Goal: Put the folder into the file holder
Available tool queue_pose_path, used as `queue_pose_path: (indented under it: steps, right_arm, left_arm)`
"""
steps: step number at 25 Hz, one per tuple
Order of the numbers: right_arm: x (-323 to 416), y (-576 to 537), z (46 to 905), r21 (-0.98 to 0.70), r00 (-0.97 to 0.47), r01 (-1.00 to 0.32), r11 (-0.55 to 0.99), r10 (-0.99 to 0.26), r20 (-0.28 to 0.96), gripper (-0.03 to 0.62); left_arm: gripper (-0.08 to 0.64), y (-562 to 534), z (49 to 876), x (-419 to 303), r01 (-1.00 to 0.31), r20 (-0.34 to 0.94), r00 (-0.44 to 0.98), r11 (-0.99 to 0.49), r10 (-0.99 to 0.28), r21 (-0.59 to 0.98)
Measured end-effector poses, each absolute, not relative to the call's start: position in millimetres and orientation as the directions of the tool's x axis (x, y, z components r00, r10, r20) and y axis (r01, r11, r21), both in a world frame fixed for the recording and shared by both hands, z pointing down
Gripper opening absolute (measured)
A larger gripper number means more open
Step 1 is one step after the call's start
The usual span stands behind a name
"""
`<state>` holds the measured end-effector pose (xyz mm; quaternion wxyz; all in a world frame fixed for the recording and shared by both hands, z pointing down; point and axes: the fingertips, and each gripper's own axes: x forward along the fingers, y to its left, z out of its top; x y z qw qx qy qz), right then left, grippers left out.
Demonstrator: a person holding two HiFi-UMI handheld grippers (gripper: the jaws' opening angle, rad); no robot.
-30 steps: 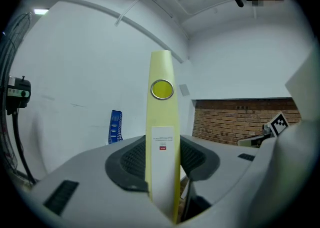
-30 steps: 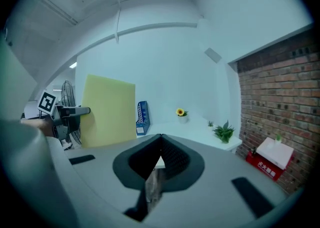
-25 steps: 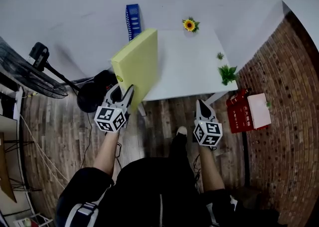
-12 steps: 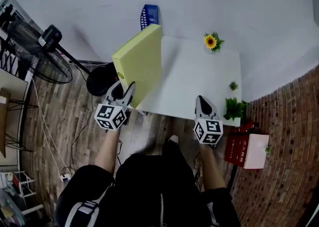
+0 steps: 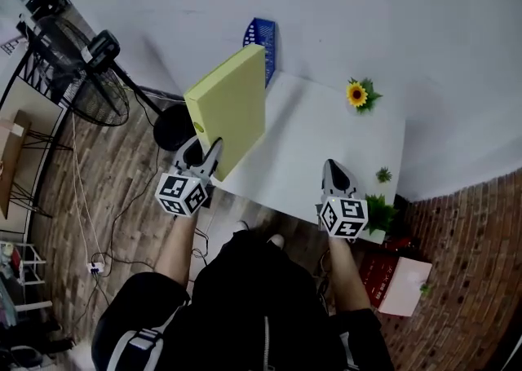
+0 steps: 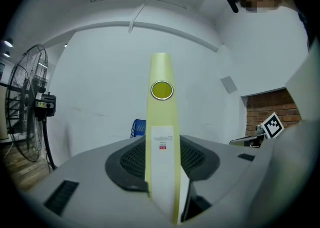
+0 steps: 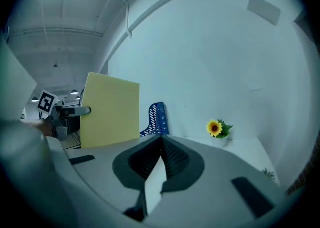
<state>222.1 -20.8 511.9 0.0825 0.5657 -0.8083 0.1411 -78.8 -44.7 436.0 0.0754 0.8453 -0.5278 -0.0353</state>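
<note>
The folder [image 5: 228, 108], a thick yellow one, is held upright on its edge above the near-left corner of the white table [image 5: 326, 149]. Its lower spine is clamped between the jaws of the left gripper [image 5: 204, 153], which are kept fairly wide by the folder's thickness; a white label on the spine is seen in the left gripper view. The blue file holder [image 5: 261, 43] is found beyond it at the table's far left, against the wall. The right gripper [image 5: 333, 167] is held over the table's near right edge, jaws brought together with nothing between them. A sunflower [image 5: 357, 94] is placed at the far side.
</note>
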Motion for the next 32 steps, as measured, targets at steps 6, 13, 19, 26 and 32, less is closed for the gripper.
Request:
queue_pose_path:
  steps: [6, 13, 19, 26, 32]
  right_arm:
    - [219.5, -37.3, 515.4, -0.133, -0.380, -0.925, 0.356, -0.876, 0.297, 0.005]
    - [218.5, -64.9, 516.9, -0.128, -0.396, -0.918, 0.375, -0.867, 0.303, 0.005]
    - [205.6, -87.9, 517.8, -0.130, -0.413, -0.911, 0.392, -0.857, 0.308, 0.005]
    - [192.3, -111.4, 518.4, -0.127, -0.418, -0.908, 0.399, -0.852, 0.315, 0.005]
    - [186.0, -133.3, 518.2, -0.119, -0.410, -0.912, 0.394, -0.853, 0.321, 0.005]
  left_arm:
    - [0.189, -54.5, 439.0, -80.7, -0.902, 0.009, 0.403, -0.395, -0.915, 0.175]
    - [0.189, -73.2, 439.8, -88.1, -0.912, -0.001, 0.373, -0.367, -0.928, 0.180]
    - [0.189, -94.1, 430.1, -104.1, -0.922, -0.022, 0.349, -0.348, -0.937, 0.168]
    - [0.189, -124.6, 416.8, -122.5, -0.927, -0.048, 0.339, -0.343, -0.939, 0.150]
    - [0.189, -155.1, 410.6, -129.3, -0.925, -0.065, 0.345, -0.351, -0.936, 0.146]
